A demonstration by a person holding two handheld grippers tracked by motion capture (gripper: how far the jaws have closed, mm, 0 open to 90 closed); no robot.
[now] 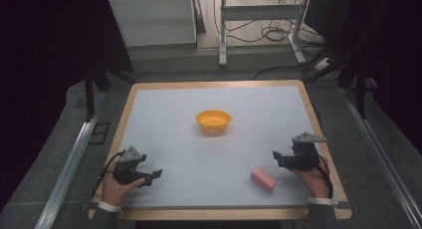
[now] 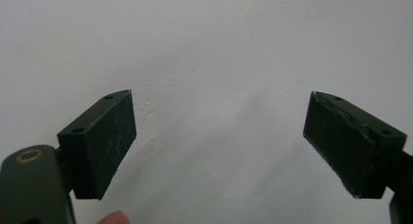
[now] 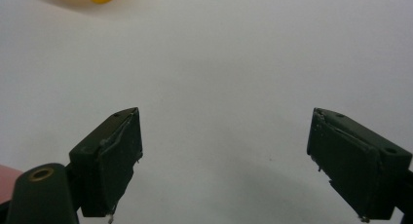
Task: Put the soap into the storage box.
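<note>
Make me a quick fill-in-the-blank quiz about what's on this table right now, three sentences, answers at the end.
1. The bowl near the middle of the table is ____ in colour.
2. The pink object lies nearest the ____ hand-held gripper.
3. The left hand-held gripper has its jaws ____, with nothing between them.

Answers: orange; right; open

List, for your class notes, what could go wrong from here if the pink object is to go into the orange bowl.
1. The pink object lies near the table's front edge; a clumsy approach by the right hand-held gripper might push it off.
2. The orange bowl stands loose mid-table and looks light; a hard drop could slide or tip it.
3. The pink object looks rounded, so it may roll or slip between open jaws.
</note>
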